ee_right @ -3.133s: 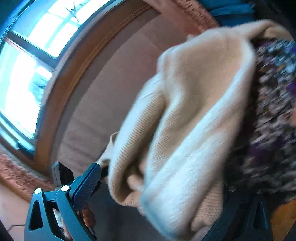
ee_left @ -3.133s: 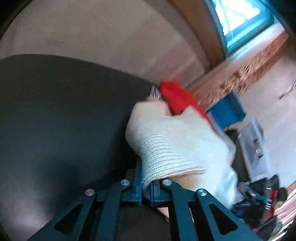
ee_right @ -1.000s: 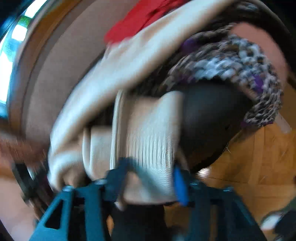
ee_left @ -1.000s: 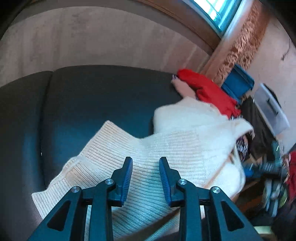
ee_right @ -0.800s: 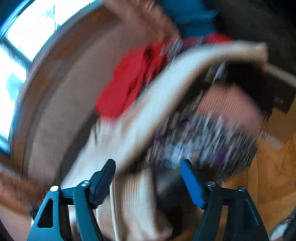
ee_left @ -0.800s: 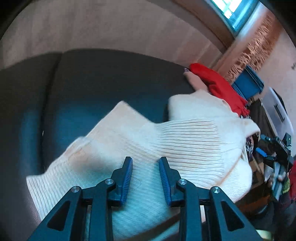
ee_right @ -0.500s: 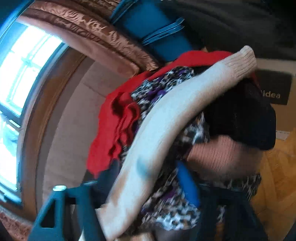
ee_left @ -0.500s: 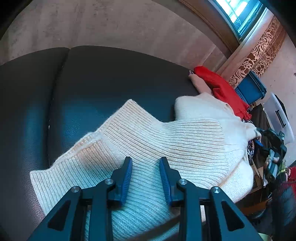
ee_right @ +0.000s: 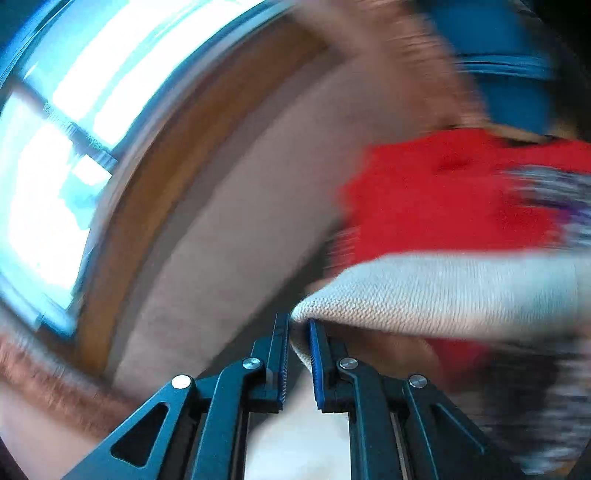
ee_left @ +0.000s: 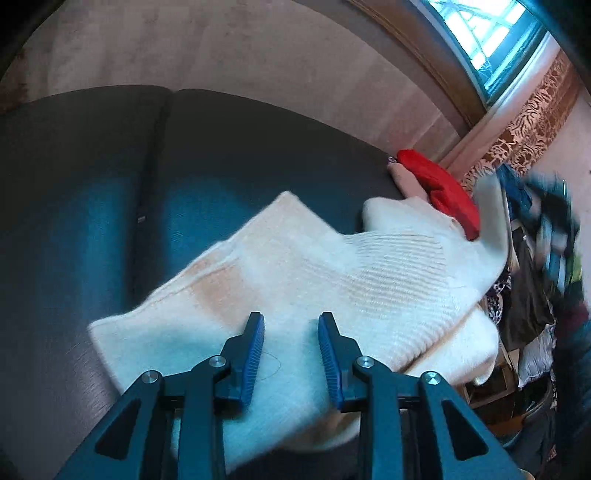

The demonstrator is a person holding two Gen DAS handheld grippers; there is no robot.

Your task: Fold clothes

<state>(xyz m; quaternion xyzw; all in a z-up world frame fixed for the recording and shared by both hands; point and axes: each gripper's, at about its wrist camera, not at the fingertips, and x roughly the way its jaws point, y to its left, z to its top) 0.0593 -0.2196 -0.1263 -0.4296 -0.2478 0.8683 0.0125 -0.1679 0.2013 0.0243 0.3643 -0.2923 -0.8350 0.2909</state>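
A cream knit sweater (ee_left: 332,273) lies spread on the dark leather sofa seat (ee_left: 240,155). My left gripper (ee_left: 291,317) hovers open just above its near part, with nothing between the fingers. In the right wrist view my right gripper (ee_right: 297,321) is closing, and an edge of the cream sweater (ee_right: 443,291) is pinched between its blue pads. That stretch of knit runs off to the right, lifted and blurred. A red garment (ee_right: 443,195) lies behind it; in the left wrist view the red garment (ee_left: 443,188) sits at the sofa's far right end.
A patterned garment (ee_right: 554,192) lies beside the red one. A pale sofa back (ee_left: 221,55) rises behind the seat, with a window (ee_left: 480,33) above it. Dark clutter and clothes (ee_left: 535,295) crowd the floor to the right, and a blue box (ee_right: 498,55) stands beyond.
My right gripper has gone from open among the piled clothes to closed on the cream sweater's edge, and has swung upward. The left gripper stays open and has drifted a little over the sweater.
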